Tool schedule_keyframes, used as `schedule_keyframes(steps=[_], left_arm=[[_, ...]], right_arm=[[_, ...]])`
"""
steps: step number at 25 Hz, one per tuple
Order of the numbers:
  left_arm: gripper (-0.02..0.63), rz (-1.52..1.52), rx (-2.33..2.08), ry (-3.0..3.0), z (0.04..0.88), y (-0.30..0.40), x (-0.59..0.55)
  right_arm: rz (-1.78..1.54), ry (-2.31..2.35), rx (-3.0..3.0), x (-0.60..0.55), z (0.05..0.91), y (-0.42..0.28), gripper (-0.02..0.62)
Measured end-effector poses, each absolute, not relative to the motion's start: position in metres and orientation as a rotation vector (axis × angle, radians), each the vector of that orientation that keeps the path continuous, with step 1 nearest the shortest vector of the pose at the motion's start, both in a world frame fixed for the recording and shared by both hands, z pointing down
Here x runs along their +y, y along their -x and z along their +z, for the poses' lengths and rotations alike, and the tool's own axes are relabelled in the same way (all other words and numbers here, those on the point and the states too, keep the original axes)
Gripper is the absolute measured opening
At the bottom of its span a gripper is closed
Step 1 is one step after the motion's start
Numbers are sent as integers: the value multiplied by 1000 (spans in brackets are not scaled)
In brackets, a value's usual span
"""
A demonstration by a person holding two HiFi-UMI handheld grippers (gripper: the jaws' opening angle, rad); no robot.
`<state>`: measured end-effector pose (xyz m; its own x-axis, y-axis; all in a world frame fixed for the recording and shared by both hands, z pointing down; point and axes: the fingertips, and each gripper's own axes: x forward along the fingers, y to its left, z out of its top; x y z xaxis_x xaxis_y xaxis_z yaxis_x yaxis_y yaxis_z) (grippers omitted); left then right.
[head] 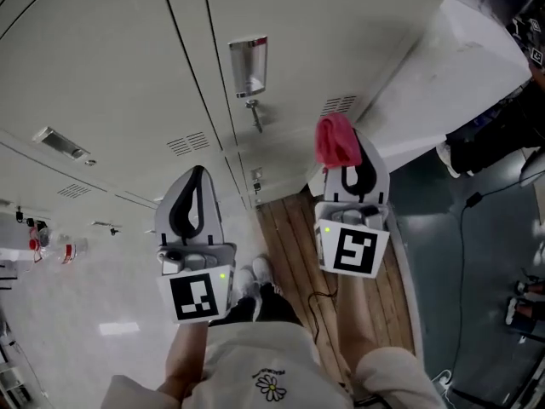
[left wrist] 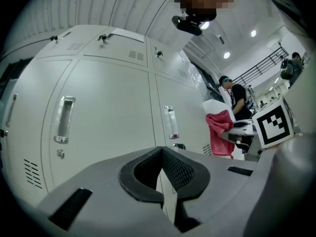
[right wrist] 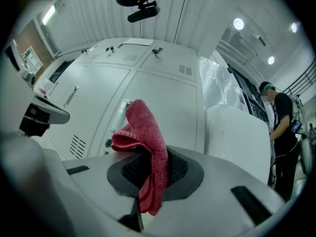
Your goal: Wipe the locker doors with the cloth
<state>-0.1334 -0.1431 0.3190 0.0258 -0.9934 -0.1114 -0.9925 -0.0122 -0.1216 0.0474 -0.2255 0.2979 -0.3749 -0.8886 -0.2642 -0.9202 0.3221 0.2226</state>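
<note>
A bank of pale grey locker doors [head: 111,66] fills the head view's upper left, with a chrome recessed handle [head: 249,65] and a key latch [head: 255,116] on one door. My right gripper [head: 351,164] is shut on a red cloth [head: 336,139], which bunches above its jaws just short of the lower door [right wrist: 163,98]. The cloth [right wrist: 145,147] hangs between the jaws in the right gripper view. My left gripper [head: 194,196] is shut with nothing in it, held off the doors [left wrist: 103,107]; it sees the cloth [left wrist: 220,132] at its right.
A white cabinet or box [head: 443,66] stands right of the lockers. A person in dark clothes [left wrist: 237,100] stands beyond it. A cable [head: 464,228] runs over the grey floor at right. My feet [head: 254,279] are on wooden planks by the locker base.
</note>
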Motion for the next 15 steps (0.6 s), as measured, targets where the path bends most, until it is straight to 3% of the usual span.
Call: schedule_keyframes(steps=[8, 15], left_arm=[[17, 51, 2163, 1997, 304, 181, -77], [17, 40, 2231, 1913, 307, 213, -38]], right_arm=[[390, 1438, 2592, -139, 286, 48, 28], [343, 1343, 2664, -103, 296, 87, 28]])
